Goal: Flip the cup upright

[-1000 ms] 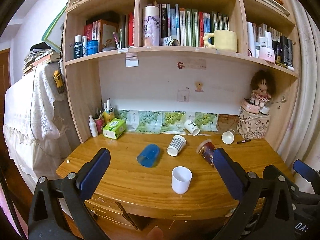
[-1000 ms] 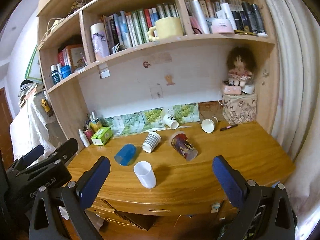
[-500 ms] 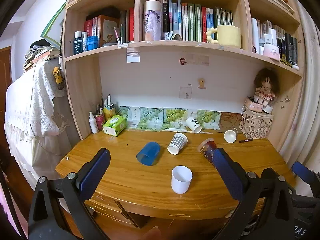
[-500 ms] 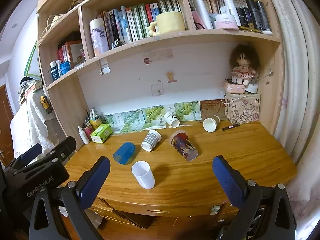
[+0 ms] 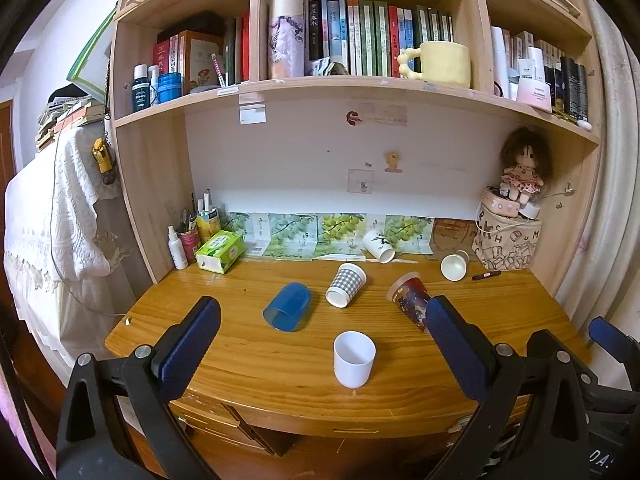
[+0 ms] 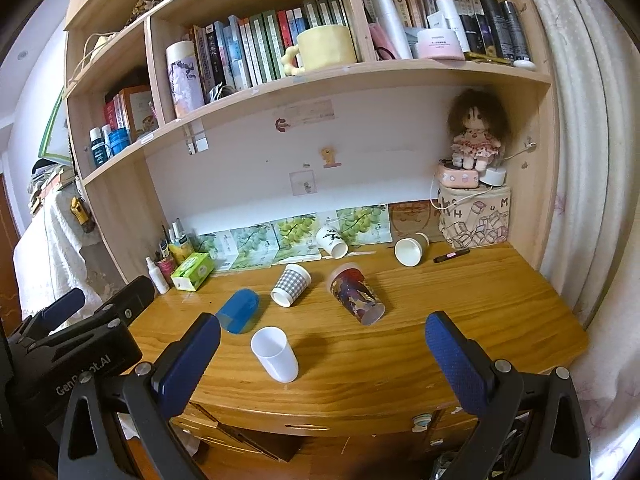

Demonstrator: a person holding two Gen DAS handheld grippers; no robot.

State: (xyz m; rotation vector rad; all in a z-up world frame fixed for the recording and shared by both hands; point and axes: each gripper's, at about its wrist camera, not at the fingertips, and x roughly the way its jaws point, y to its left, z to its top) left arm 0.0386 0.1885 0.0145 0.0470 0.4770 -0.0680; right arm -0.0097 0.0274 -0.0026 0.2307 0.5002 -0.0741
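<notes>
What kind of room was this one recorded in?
Most likely a home bedroom or study corner: a wooden desk under built-in shelves packed with books and toiletries, a rag doll in the corner.

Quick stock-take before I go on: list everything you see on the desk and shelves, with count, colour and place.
white cup: 1, white, upright, desk front centre
blue cup: 1, blue, on its side, left of centre
checked cup: 1, grey-white check, on its side, mid desk
patterned cup: 1, dark red-blue print, on its side, right of centre
leaf cup: 1, white with green print, on its side, at back
paper cup: 1, white inside, on its side, back right
pen: 1, black, back right
tissue box: 1, green, back left
doll: 1, brown hair, on the printed bag at right
mug: 1, yellow, shelf
books: many, mixed, shelf
left gripper: open, empty
right gripper: open, empty
</notes>
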